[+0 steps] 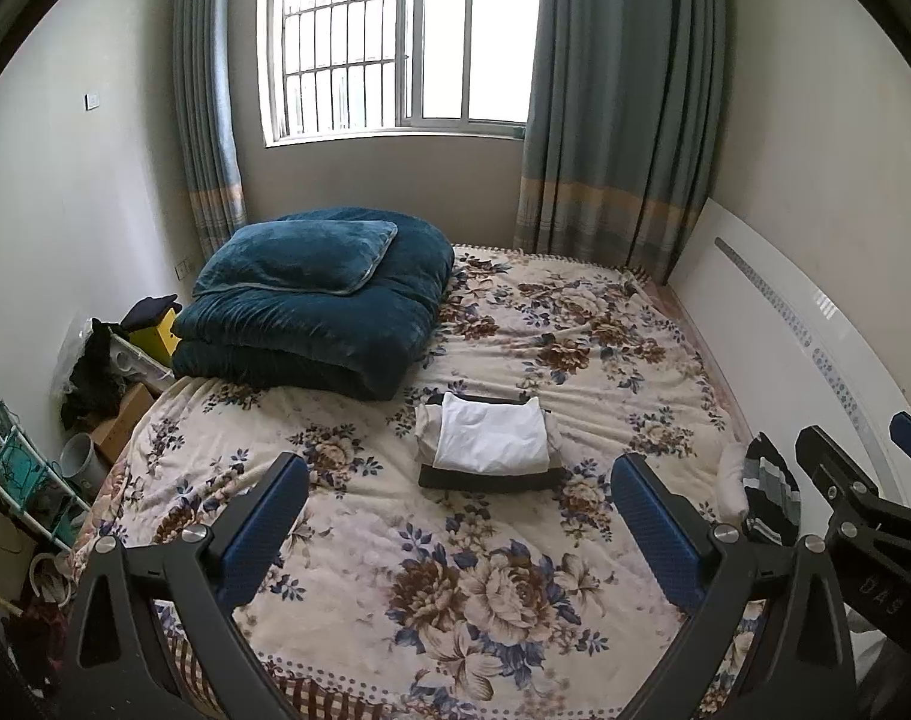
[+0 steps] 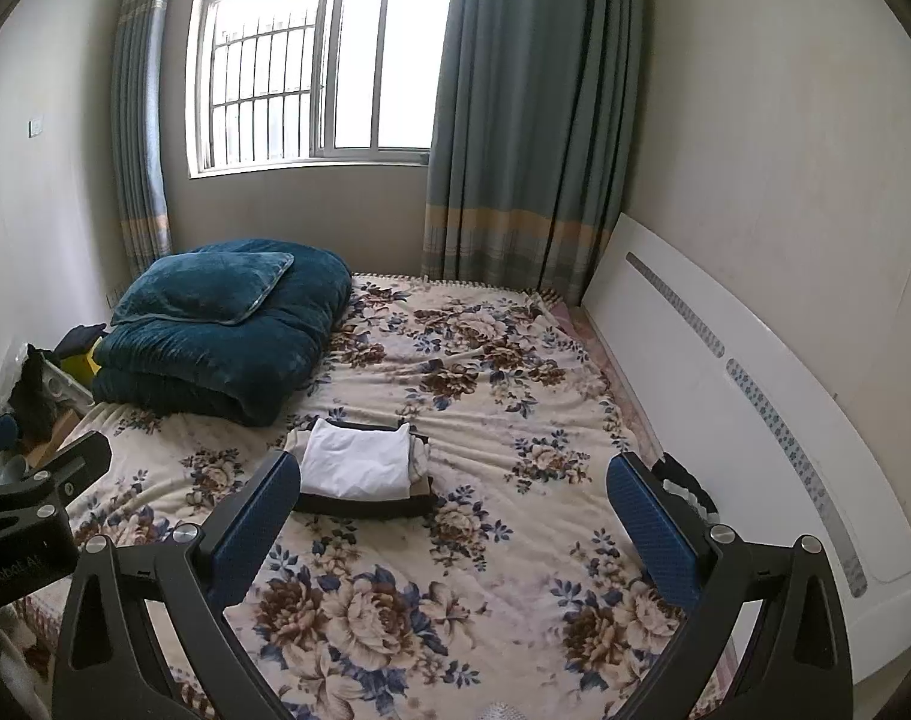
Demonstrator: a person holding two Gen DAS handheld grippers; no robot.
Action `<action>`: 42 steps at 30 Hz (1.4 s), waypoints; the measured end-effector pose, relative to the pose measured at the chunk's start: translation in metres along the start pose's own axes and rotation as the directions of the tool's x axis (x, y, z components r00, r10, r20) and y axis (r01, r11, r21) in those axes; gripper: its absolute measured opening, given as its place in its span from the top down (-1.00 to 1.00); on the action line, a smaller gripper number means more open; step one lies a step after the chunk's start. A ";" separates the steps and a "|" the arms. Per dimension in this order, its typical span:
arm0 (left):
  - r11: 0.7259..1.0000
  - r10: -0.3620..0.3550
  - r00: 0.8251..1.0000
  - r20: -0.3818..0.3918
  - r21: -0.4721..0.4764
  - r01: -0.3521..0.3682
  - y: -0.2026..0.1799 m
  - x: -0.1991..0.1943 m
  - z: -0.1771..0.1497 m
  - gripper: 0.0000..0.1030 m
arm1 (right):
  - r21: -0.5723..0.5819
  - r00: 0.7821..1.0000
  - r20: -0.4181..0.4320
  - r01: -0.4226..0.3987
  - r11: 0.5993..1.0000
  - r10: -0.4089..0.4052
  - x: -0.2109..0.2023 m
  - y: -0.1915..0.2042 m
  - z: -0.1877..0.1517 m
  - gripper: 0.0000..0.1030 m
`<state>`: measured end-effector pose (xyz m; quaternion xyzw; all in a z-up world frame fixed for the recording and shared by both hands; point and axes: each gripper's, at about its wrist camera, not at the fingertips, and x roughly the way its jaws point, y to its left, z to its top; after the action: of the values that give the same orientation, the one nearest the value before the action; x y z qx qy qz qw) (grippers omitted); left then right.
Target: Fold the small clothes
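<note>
**Both grippers hovering spread over the bed, folded stack lying ahead**

The left gripper (image 1: 461,534) is hanging above the near part of the bed (image 1: 605,324), its blue-padded fingers (image 1: 263,534) standing wide apart with nothing between them. The right gripper (image 2: 455,534) is hovering beside it in the same way, jaws spread and holding nothing; its black frame is showing at the right edge of the left wrist view, just as the left one's frame is showing at the left edge of the right wrist view.

A stack of folded clothes (image 1: 491,444) is lying near the middle of the flowered bedspread (image 1: 503,600), ahead of both grippers and apart from them. A white garment (image 2: 359,459) is sitting on top, with pale cream cloth under it and a dark piece at the bottom. Near the right edge of the bed, a black, grey and white striped garment (image 1: 770,495) is lying unfolded beside a white piece of cloth (image 1: 732,489); in the right wrist view it is mostly hidden behind the right-hand finger.

At the far left of the bed a folded teal blanket (image 1: 311,330) is carrying a matching pillow (image 1: 299,261). A white headboard (image 2: 725,396) is running along the right side, and blue curtains (image 2: 527,120) are flanking the window (image 1: 395,42).
</note>
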<state>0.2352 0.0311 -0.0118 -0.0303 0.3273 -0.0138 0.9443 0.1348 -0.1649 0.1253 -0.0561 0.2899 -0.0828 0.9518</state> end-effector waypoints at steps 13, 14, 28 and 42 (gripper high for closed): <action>1.000 0.007 1.000 0.009 -0.004 -0.007 0.002 0.002 0.002 -1.00 | 0.003 1.000 0.001 -0.001 1.000 0.001 -0.003 0.005 0.002 -1.00; 1.000 0.006 1.000 0.008 -0.004 -0.006 0.003 0.002 0.006 -1.00 | 0.005 1.000 0.001 0.001 1.000 -0.001 -0.003 0.004 0.001 -1.00; 1.000 0.013 1.000 0.011 -0.010 -0.013 0.001 -0.001 -0.001 -1.00 | 0.007 1.000 0.001 0.002 1.000 -0.002 -0.003 0.008 0.002 -1.00; 1.000 0.015 1.000 0.013 -0.010 -0.014 0.001 -0.001 -0.002 -1.00 | 0.014 1.000 -0.002 0.005 1.000 -0.005 -0.005 0.008 0.001 -1.00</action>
<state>0.2330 0.0318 -0.0128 -0.0325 0.3213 -0.0053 0.9464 0.1325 -0.1561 0.1274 -0.0502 0.2900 -0.0873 0.9517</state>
